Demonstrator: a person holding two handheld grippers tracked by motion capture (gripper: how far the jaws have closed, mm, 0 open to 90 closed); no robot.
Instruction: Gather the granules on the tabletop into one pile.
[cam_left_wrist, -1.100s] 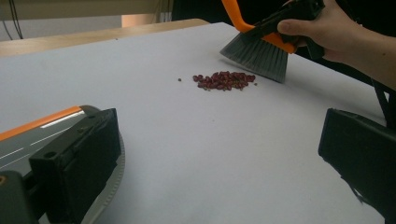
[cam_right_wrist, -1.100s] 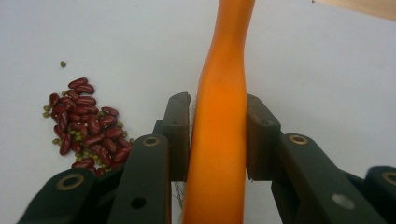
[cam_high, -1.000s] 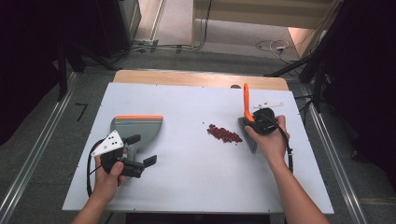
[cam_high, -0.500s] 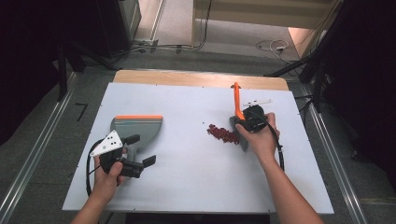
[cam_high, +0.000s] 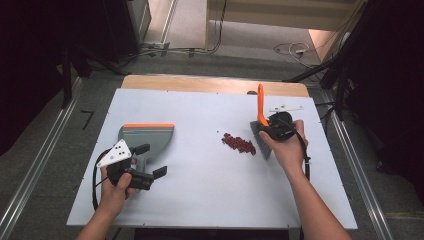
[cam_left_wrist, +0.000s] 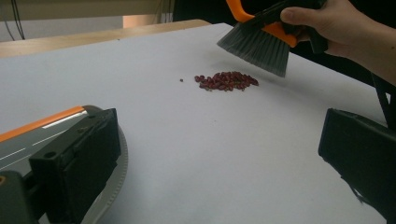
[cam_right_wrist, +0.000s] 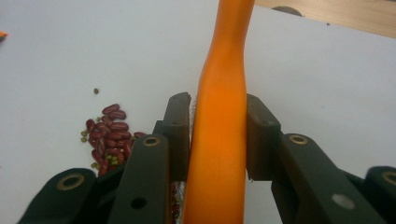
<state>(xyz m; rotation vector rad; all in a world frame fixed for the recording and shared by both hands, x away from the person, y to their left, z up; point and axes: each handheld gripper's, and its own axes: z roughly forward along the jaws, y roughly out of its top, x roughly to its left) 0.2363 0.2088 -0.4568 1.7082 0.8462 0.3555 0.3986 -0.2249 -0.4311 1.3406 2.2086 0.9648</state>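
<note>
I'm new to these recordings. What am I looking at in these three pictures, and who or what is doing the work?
No robot here: a person holds a pair of hand-held tongs in each hand. The overhead picture looks down on a white table; the other two come from cameras riding on each tool, looking along its black jaws.

The right tongs are shut on the orange handle of a small brush, whose grey bristles hang just beside a pile of red beans with a few green ones mixed in. The left tongs stand open, with nothing between the jaws, next to a grey dustpan with an orange edge lying on the table. It looks like a sweeping job.
</note>
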